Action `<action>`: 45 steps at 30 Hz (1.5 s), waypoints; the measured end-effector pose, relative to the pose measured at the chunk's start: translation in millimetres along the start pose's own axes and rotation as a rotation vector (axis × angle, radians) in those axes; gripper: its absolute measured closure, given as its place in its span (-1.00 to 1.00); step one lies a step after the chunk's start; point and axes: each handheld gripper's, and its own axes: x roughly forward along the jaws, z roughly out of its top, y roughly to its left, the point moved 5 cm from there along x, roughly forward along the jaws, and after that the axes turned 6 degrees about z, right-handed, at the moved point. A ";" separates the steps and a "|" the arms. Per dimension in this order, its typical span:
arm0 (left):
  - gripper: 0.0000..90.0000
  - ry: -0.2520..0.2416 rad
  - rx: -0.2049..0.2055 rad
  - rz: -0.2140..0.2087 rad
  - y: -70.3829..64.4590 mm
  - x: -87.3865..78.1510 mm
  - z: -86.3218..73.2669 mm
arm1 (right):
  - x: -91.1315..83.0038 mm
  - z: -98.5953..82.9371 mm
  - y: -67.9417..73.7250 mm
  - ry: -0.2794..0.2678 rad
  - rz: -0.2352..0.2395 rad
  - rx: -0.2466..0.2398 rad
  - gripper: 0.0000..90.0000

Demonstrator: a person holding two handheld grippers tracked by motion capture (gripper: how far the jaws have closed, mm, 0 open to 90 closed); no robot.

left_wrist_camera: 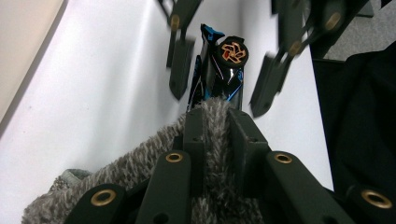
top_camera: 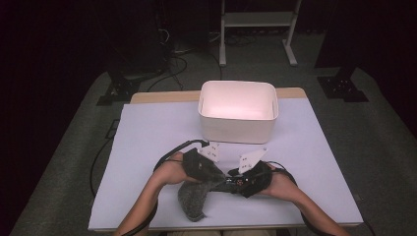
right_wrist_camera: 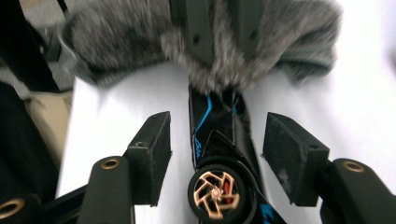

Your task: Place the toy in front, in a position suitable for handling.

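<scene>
A grey fuzzy cloth [top_camera: 193, 197] [left_wrist_camera: 135, 161] [right_wrist_camera: 116, 42] lies on the white table sheet [top_camera: 147, 147] near the front edge. My left gripper [top_camera: 212, 175] [left_wrist_camera: 215, 116] is shut on the cloth's edge, with the fabric pinched between its jaws. A black toy car [top_camera: 230, 183] [left_wrist_camera: 219, 70] with blue lines and a gold-spoked wheel [right_wrist_camera: 216, 192] has one end tucked against or under the cloth. My right gripper [top_camera: 239, 181] [right_wrist_camera: 217, 140] is open, one jaw on each side of the car, with gaps showing on both sides.
An empty white bin [top_camera: 238, 110] stands on the table behind the hands. The sheet's front edge [top_camera: 221, 227] runs just below the cloth. A metal rack [top_camera: 258, 29] and cables [top_camera: 172, 64] lie on the floor beyond.
</scene>
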 end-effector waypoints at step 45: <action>0.34 0.054 0.054 0.045 -4.7 -24.2 -2.0 | -10.4 22.7 6.4 -0.048 0.008 -0.041 0.96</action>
